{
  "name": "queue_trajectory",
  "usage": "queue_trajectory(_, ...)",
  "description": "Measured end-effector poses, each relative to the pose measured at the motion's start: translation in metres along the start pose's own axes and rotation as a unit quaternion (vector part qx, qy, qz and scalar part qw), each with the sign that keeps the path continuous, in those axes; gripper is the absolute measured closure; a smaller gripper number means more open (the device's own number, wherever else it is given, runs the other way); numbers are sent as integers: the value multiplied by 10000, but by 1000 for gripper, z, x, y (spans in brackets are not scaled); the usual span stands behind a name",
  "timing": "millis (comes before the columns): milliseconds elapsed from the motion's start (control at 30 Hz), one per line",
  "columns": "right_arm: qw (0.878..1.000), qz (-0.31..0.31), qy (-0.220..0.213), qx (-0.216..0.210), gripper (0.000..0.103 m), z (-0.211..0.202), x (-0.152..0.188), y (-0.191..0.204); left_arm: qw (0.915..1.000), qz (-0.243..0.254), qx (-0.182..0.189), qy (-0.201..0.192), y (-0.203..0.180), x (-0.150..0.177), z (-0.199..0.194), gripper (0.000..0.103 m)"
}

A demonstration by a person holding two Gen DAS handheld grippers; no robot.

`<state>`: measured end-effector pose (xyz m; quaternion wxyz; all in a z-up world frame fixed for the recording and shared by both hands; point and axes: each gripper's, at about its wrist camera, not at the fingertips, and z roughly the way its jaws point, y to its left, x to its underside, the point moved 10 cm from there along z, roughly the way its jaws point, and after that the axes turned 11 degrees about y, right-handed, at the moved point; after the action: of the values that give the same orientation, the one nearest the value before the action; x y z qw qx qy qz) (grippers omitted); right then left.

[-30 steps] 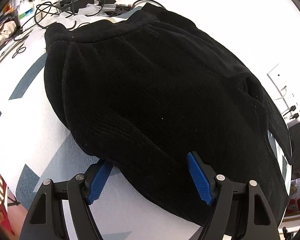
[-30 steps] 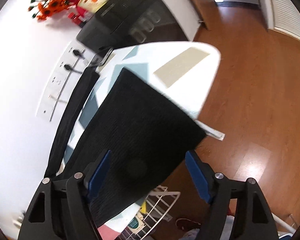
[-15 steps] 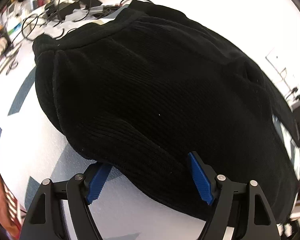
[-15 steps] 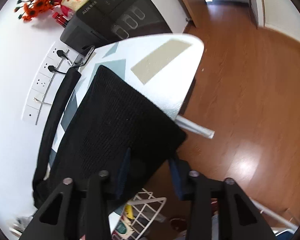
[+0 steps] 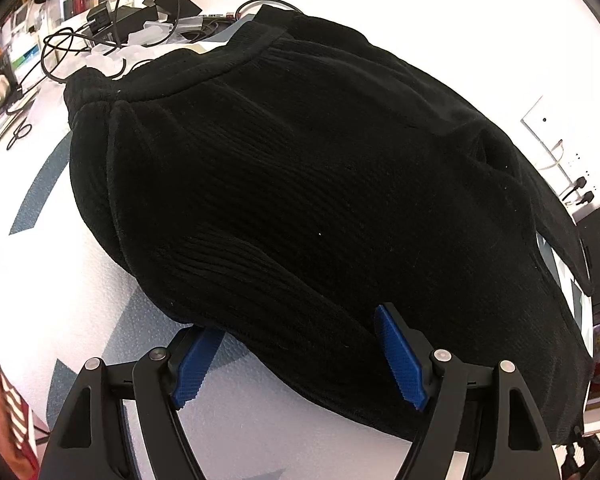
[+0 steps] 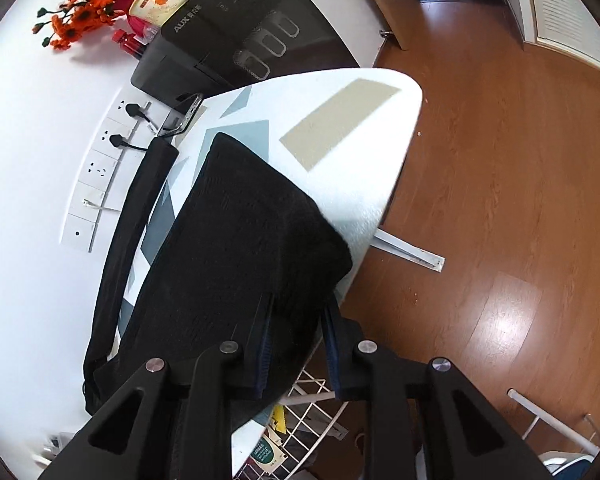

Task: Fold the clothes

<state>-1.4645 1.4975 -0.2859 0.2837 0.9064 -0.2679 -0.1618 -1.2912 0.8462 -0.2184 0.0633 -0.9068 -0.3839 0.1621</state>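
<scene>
On ironing board (image 6: 384, 128), white cover w/ grey-blue shapes: one black ribbed garment (image 5: 300, 184), spread flat over most of board, waistband end toward cluttered cables (image 5: 80, 44), hem end toward board's tapered nose.

Handling, as judged: thick corduroy-type cloth, soft, limp, some weight; not slippery, not fragile. Will sag and drag if lifted by one point. Best hold = edges/corners, both ends at once, pinching through full thickness.

Right claw (image 6: 298, 344): jaws closing on near hem corner where it overhangs board edge; cloth sits between blue pads, appears pinched. Claw pitched down, approaching from board's side, wood floor (image 6: 500, 180) and wire rack (image 6: 312, 404) below.

Left claw (image 5: 296, 356): released, jaws wide. Straddles garment's near edge: one pad over bare board cover, other over cloth. No grip. Tilted steeply down.

Strap-like black piece (image 6: 136, 216) trails along wall side of board; whether part of the garment cannot be told.
</scene>
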Motion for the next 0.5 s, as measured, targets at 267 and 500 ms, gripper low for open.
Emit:
queue_trajectory(267, 9996, -274, 47, 42, 90, -3, -1, 19, 9994, -329, 86, 4, 2, -3, -4, 74)
queue_trajectory(500, 9939, -890, -398, -520, 92, -47, -13, 88, 9968, -526, 424, -419, -9, -26, -20, 82)
